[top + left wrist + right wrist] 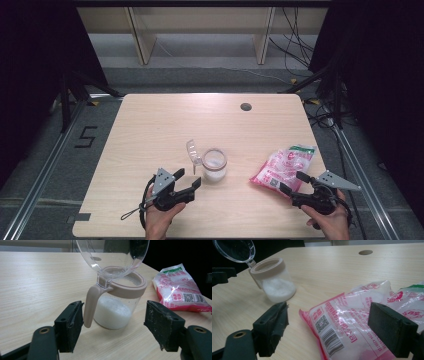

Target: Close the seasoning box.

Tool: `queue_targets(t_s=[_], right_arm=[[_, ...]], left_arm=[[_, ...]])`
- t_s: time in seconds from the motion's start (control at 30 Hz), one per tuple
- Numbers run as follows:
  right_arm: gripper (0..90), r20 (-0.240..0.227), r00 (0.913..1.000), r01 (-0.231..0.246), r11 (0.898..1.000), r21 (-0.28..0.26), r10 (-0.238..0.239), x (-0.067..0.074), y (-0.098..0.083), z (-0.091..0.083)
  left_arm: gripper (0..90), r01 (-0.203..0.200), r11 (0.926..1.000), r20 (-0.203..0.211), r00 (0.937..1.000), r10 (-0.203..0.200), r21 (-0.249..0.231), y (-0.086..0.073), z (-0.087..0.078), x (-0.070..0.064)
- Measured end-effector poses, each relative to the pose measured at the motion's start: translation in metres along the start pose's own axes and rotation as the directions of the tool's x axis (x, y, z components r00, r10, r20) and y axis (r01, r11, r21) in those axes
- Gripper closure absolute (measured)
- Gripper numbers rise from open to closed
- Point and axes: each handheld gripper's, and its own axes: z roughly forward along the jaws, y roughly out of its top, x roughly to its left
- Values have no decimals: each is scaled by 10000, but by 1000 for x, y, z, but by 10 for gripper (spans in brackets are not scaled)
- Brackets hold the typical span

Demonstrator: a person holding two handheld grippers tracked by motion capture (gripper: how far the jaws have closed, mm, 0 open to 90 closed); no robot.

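Note:
A clear jar [215, 167] with a beige rim and handle stands near the table's middle, part full of white granules [112, 312]. Its clear lid [193, 150] is flipped up on the hinge. My left gripper [188, 179] is open just to the jar's near left. In the left gripper view the handle [91, 305] is close to the left pad [72, 325], and I see no contact. A pink and white printed bag [285, 167] lies flat at the right. My right gripper [293, 182] is open at the bag's near corner, with the bag [352, 322] low between the spread jaws.
A round cable hole [245, 106] sits near the table's far edge. The table's right edge [320, 160] runs close beside the bag. Wooden shelf legs [142, 42] and cables [300, 45] are on the floor beyond, and a "5" mark [86, 136] is at the left.

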Motion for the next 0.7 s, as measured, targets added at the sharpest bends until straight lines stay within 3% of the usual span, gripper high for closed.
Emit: queue_targets(t_s=[0.17,0.23,0.3,0.37,0.4,0.57,0.7], right_arm=[[180,-95,9999,85,10000,-41,-85,0,0,2],[181,-205,9997,-97,9999,123,99,1,0,1],[185,-194,9998,-82,10000,34,82,1,-1,2],[185,-144,9997,-203,9994,276,207,2,0,0],[185,-89,9999,143,9999,42,-143,0,-1,2],[188,-98,9997,209,9997,133,-207,0,-1,1],[188,-224,9997,140,9999,71,-138,0,-1,2]], left_arm=[[498,-309,9989,1,9995,309,-341,1,-5,4],[584,-494,9975,41,9988,497,-509,1,-7,8],[671,-515,9960,-92,9987,510,-728,1,-8,10],[739,-632,9949,-297,9977,610,-792,2,-10,12],[768,-662,9943,-374,9973,633,-831,2,-10,12],[862,-795,9925,-300,9966,771,-927,8,-5,15],[884,-941,9911,-294,9953,918,-940,12,-1,16]])
